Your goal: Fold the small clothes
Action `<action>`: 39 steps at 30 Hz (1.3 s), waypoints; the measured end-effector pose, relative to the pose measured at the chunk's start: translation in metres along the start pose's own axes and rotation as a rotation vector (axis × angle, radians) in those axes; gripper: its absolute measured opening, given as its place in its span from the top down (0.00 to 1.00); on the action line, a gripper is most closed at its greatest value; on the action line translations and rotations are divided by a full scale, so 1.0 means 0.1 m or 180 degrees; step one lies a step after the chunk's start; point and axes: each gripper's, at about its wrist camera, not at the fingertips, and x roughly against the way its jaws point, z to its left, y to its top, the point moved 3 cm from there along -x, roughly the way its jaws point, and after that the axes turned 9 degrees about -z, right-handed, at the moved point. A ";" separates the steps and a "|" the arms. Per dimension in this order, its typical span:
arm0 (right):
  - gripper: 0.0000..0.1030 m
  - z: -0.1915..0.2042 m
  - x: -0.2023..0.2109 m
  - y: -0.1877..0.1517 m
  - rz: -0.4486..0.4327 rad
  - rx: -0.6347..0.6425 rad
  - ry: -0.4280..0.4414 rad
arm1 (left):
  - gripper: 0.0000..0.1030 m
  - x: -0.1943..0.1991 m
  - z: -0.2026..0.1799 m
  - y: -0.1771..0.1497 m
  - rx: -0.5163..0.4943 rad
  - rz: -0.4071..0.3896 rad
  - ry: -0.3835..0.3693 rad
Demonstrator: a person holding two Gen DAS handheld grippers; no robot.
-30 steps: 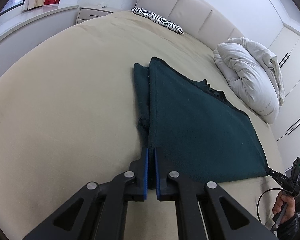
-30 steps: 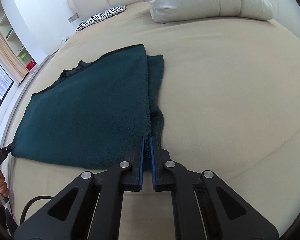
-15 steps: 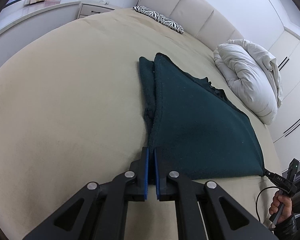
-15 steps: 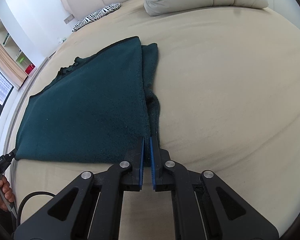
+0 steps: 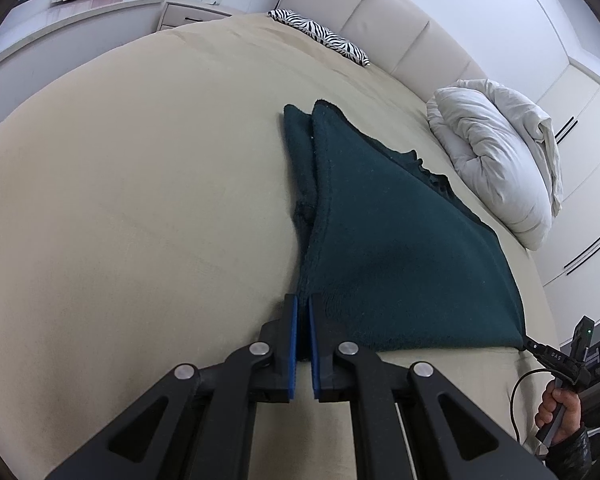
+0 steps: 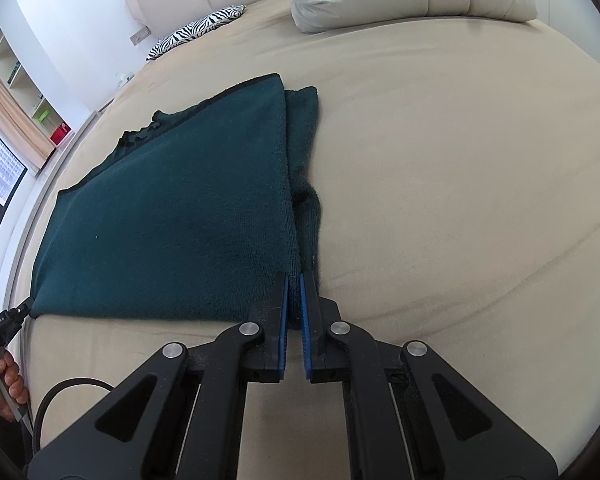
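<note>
While its blue-padded jaws stand clenched on the near left corner of a dark green garment (image 5: 400, 264), the left gripper (image 5: 303, 304) is seen at the lower centre of the left wrist view, angled down toward a beige bed (image 5: 140, 200). In the right wrist view the right gripper (image 6: 294, 280) is likewise pinched tight on the garment's near right corner, at the lower centre of the frame. The garment is laid flat on the bed between the two grippers, its near edge stretched from one to the other. It is folded over, with a narrower under-layer left showing along the outer side edge in each view, and a rumpled edge is visible at its far side.

In the left wrist view the other gripper's tip is seen at the lower right of the frame, touching the garment's corner, with a hand (image 5: 560, 412) wrapped round its handle and a black cable (image 5: 518, 400) looped below. A white duvet (image 5: 496, 160) is bundled at the upper right, against a padded cream headboard (image 5: 380, 12). A zebra-print pillow (image 5: 320, 36) is placed at the top centre, and a white wardrobe (image 5: 580, 120) is seen at the right edge.
</note>
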 end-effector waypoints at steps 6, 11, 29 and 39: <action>0.96 0.00 -0.08 -0.01 0.0037 0.0009 -0.0036 | 0.93 -0.03 0.03 0.00 0.0100 0.0013 -0.0015; 0.95 -0.01 -0.10 -0.01 0.0034 0.0015 -0.0028 | 0.93 -0.03 0.05 0.00 0.0129 0.0028 -0.0030; 0.96 0.01 -0.05 -0.05 0.0088 -0.0034 -0.0056 | 0.93 -0.01 0.07 0.00 0.0117 0.0029 -0.0038; 0.95 -0.01 -0.04 -0.06 0.0140 -0.0071 0.0033 | 0.89 0.00 0.09 0.02 0.0164 0.0035 -0.0047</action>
